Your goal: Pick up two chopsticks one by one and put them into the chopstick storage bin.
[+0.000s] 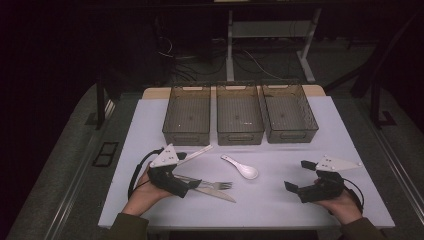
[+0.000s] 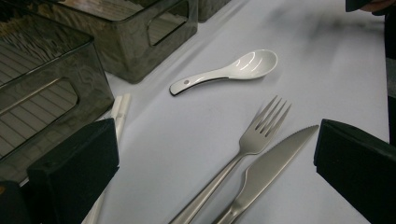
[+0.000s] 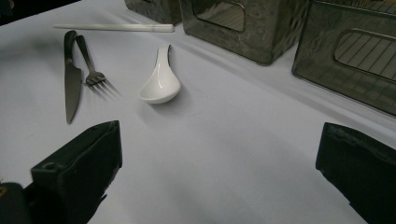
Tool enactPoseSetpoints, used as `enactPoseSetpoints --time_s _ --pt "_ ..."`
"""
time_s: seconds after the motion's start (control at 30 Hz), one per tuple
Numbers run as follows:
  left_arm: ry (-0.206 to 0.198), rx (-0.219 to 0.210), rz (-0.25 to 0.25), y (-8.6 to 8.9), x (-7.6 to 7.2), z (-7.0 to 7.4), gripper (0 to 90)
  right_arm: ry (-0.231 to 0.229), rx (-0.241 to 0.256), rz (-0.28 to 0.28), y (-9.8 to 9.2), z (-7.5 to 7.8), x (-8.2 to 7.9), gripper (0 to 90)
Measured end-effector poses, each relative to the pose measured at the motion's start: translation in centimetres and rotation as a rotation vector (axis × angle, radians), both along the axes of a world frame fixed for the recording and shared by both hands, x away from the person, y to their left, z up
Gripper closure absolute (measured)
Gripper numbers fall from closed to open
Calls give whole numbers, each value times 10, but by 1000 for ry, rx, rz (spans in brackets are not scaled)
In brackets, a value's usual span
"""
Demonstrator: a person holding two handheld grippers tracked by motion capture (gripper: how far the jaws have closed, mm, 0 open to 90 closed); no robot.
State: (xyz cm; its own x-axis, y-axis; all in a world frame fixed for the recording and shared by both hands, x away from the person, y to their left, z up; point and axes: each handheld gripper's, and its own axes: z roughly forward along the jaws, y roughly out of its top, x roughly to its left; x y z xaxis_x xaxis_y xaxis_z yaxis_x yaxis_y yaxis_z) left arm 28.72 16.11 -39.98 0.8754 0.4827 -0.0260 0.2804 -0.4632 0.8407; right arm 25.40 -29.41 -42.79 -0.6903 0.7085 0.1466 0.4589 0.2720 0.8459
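Note:
A steel fork [image 1: 212, 184] and a steel knife [image 1: 217, 194] lie side by side left of centre on the white table [image 1: 270, 200]. A white ceramic spoon [image 1: 242, 169] rests near the middle, and white chopsticks [image 1: 196, 153] lie further back. My left gripper [image 1: 187, 171] is open, its jaws standing on either side of the fork [image 2: 259, 133] and knife [image 2: 275, 158] handles without closing on them. The spoon [image 2: 233, 70] lies ahead of it. My right gripper [image 1: 299, 175] is open and empty over bare table, facing the spoon [image 3: 161, 81], the knife [image 3: 71, 84] and the fork [image 3: 91, 70].
Three dark see-through bins [image 1: 187, 115] [image 1: 239, 115] [image 1: 289, 114] stand in a row at the back of the table. Chopsticks [image 2: 119, 114] lie close to the left bin's front wall [image 2: 42, 98]. Beyond the table are the dark floor, cables and a desk frame [image 1: 230, 45].

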Motion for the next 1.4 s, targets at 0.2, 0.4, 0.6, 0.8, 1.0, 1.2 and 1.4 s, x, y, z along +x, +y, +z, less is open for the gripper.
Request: enactPoseSetpoints --time_s 0.2,0.4,0.6,0.8,1.0,1.2,1.4 --pt "1 1 1 2 5 1 0 2 0 -1 0 0 0 6" --pt "1 6 4 3 10 3 0 1 1 -2 0 0 0 6" --pt "-2 1 16 5 19 6 0 3 2 -3 0 0 1 6" --pt "7 -5 31 7 30 8 0 5 6 -6 0 -1 0 6" --pt "17 -1 41 11 41 8 0 9 9 -7 -1 -1 1 6" --pt "33 -3 50 14 53 8 0 10 12 -9 -1 -1 1 6" --pt "27 -5 59 16 61 6 11 12 14 -8 -1 -2 1 6"
